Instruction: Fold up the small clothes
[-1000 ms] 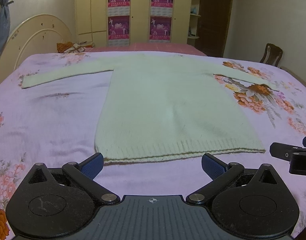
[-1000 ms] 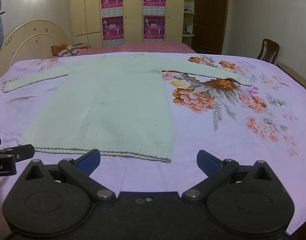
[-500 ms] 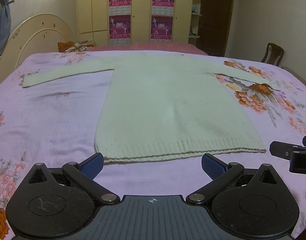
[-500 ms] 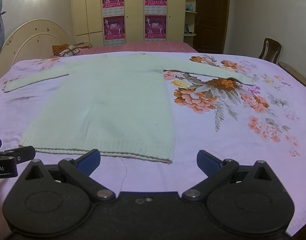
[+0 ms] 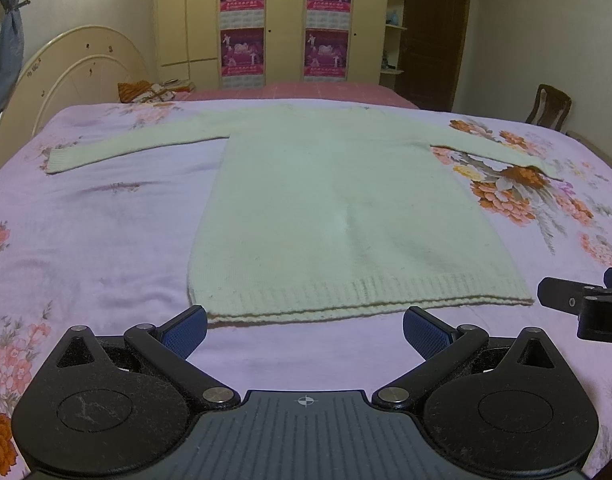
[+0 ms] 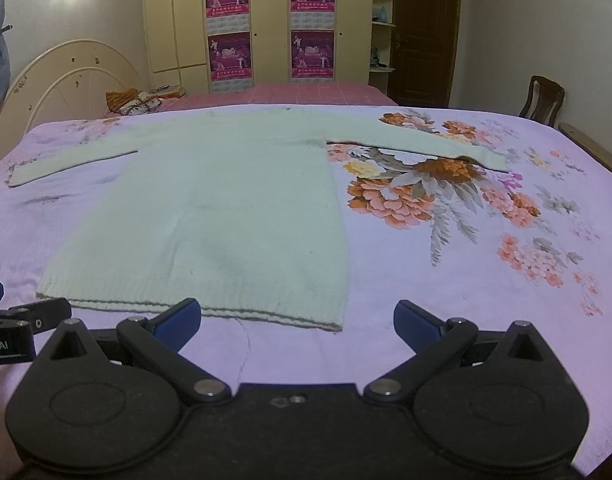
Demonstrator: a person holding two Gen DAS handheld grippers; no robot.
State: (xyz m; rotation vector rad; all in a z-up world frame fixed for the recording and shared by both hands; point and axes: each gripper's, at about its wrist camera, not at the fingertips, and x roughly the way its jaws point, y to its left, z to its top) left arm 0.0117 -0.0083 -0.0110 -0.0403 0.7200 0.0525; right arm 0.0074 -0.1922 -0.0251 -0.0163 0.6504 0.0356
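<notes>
- A pale green long-sleeved knitted sweater [image 5: 346, 208] lies flat and face-up in the middle of a bed covered by a lilac floral-print bedsheet [image 5: 106, 240].
- Both sleeves are spread out sideways; the left cuff [image 5: 60, 160] rests near the left edge of the bed, and the right sleeve [image 6: 418, 144] crosses a large orange flower print [image 6: 390, 200].
- The ribbed hem [image 5: 358, 300] is the near edge of the sweater and faces both grippers.
- The left gripper [image 5: 305, 330] hovers just short of the hem, jaws spread wide, with nothing between its blue-padded fingers [image 5: 184, 330].
- The right gripper [image 6: 297, 322] hovers near the hem's right corner [image 6: 338, 324], jaws likewise released and empty; its left pad overlaps the hem line in the right wrist view, but contact cannot be confirmed.
- Each gripper appears at the edge of the other's view, the two set side by side along the hem.
- A loose thread [image 6: 246, 344] trails from the hem onto the bedsheet.
- Behind the bed stand a cream curved headboard [image 5: 74, 76], a cream wardrobe with magenta posters [image 5: 286, 20], a dark brown door [image 6: 424, 32] and a brown wooden chair [image 6: 542, 100].
</notes>
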